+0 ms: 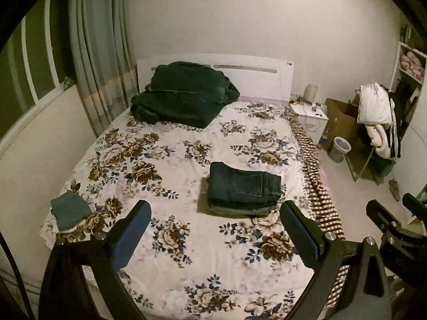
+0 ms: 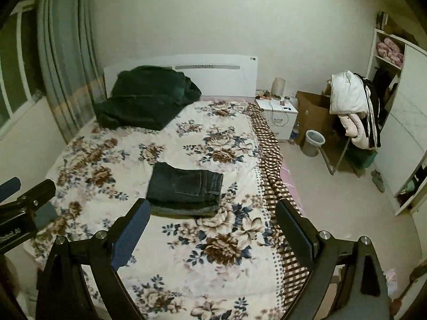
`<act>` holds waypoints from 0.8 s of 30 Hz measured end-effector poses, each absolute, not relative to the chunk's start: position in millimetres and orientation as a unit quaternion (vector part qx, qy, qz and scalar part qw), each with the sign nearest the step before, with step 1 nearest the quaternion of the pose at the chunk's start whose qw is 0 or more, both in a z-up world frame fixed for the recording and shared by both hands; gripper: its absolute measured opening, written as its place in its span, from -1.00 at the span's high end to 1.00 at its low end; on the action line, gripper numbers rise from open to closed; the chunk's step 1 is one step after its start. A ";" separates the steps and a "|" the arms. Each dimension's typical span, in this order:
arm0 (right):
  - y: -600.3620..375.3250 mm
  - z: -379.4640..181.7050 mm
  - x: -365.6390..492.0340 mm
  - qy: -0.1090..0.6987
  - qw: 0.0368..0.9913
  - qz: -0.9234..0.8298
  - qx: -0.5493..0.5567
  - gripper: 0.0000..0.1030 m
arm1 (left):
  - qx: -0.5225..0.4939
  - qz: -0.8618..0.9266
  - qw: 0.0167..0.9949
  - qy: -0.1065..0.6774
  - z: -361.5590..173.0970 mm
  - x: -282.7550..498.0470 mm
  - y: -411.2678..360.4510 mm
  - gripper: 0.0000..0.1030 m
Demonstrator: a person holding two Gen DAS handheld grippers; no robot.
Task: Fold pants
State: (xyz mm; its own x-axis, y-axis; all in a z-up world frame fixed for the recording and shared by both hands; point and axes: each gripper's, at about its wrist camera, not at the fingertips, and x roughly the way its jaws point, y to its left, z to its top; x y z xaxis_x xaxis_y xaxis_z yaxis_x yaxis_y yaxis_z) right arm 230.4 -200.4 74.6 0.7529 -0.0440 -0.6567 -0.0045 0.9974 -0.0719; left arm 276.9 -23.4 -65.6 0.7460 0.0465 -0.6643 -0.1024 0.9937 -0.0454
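Observation:
Dark blue jeans (image 1: 241, 189) lie folded in a neat stack on the floral bedspread (image 1: 170, 160), right of the bed's middle; they also show in the right wrist view (image 2: 184, 186). My left gripper (image 1: 214, 208) is open and empty, held above the bed short of the jeans. My right gripper (image 2: 212, 206) is open and empty, also held back from the jeans, with the stack just beyond its left finger (image 2: 133, 226). The right gripper shows at the right edge of the left wrist view (image 1: 392, 210).
A dark green blanket pile (image 1: 184, 93) sits by the white headboard. A small folded green cloth (image 1: 70, 210) lies at the bed's left edge. Right of the bed are a nightstand (image 1: 309, 114), cardboard box (image 1: 341, 120), waste bin (image 1: 340, 148), a clothes-laden chair (image 1: 376, 117) and shelves.

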 end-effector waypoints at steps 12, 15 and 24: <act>-180.2 115.1 158.8 0.331 0.943 -0.010 -0.038 -0.97 | -0.030 0.038 0.943 0.328 -42.8 239.5 -18.1 -1.00; -179.1 117.5 159.3 0.334 0.942 -0.012 -0.038 -0.97 | -0.029 0.037 0.943 0.329 -42.8 238.1 -17.3 -1.00; -178.6 120.6 159.6 0.340 0.939 -0.024 -0.040 -0.97 | -0.031 0.029 0.941 0.335 -43.2 233.8 -16.4 -1.00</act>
State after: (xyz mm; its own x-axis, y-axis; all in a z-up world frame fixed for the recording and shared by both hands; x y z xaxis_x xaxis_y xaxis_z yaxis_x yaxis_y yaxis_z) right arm 159.6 -178.7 120.6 0.7676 -0.0718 -0.6369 0.0168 0.9956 -0.0919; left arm 233.8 -16.4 -43.2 0.7737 0.0339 -0.6327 -0.0756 0.9964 -0.0391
